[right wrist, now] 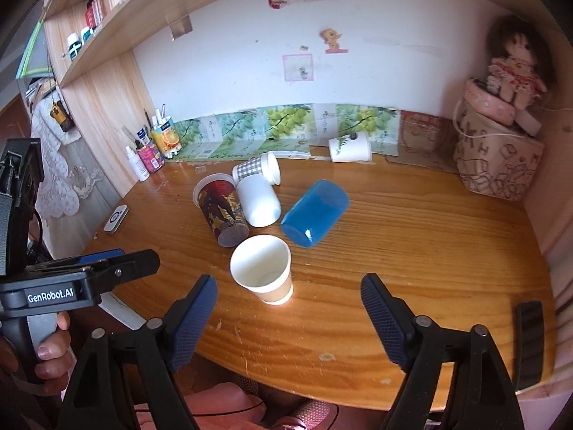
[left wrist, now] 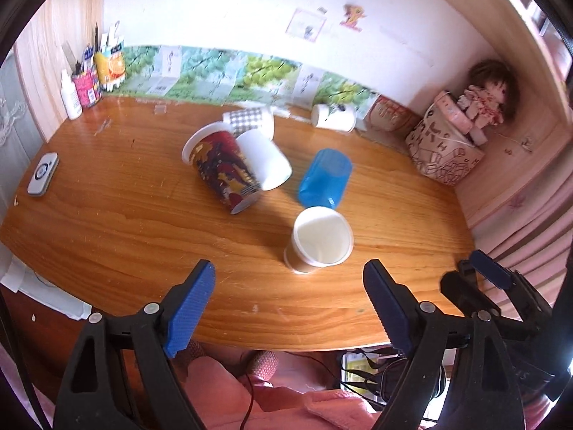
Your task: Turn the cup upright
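A brown-and-white paper cup (left wrist: 320,239) (right wrist: 263,268) stands upright near the front of the wooden desk (left wrist: 125,236) (right wrist: 412,251). Behind it lie several cups on their sides: a blue plastic cup (left wrist: 325,178) (right wrist: 315,213), a red printed cup (left wrist: 224,172) (right wrist: 222,209), a plain white cup (left wrist: 265,159) (right wrist: 258,199), a checked cup (left wrist: 250,119) (right wrist: 256,170) and a white cup (left wrist: 333,116) (right wrist: 350,147) by the wall. My left gripper (left wrist: 290,308) is open and empty, just in front of the upright cup. My right gripper (right wrist: 288,319) is open and empty, also in front of it.
A patterned box (left wrist: 444,150) (right wrist: 497,159) with a doll (left wrist: 490,96) (right wrist: 515,64) stands at the back right. Pen holders and bottles (left wrist: 87,79) (right wrist: 152,150) stand at the back left. A white remote (left wrist: 43,173) (right wrist: 115,219) lies at the left edge. A black clip (right wrist: 529,344) lies front right.
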